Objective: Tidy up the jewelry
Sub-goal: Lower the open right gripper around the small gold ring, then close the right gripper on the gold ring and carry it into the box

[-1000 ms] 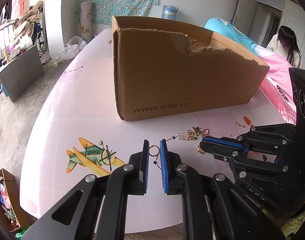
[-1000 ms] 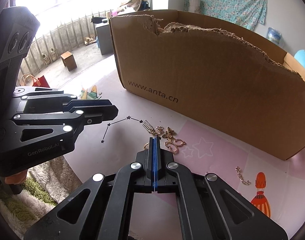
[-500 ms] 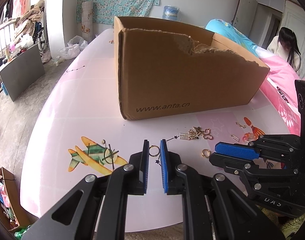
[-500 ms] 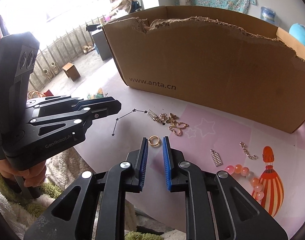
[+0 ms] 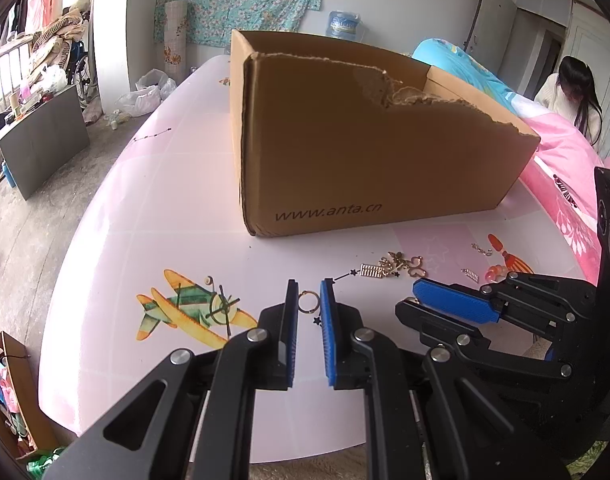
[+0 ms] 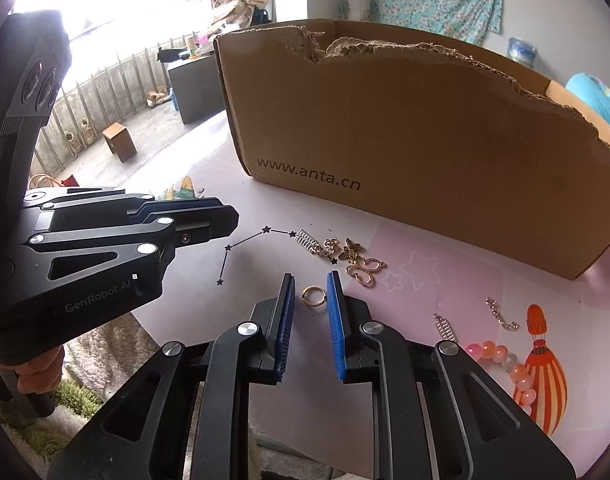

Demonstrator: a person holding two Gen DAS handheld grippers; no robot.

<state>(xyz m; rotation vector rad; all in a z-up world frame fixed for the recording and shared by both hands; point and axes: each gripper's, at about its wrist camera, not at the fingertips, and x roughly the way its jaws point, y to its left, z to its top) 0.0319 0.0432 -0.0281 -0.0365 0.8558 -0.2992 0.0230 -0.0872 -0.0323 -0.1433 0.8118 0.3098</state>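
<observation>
The right hand-held gripper (image 6: pixel 309 284) has opened, leaving a gold ring (image 6: pixel 314 296) on the table.

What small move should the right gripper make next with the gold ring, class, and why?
Probably close the right gripper on the gold ring. Its jaws stand open with the ring lying flat on the table between the blue pads, seemingly untouched. The cardboard box just beyond looks like the likely drop spot once it is held.
</observation>
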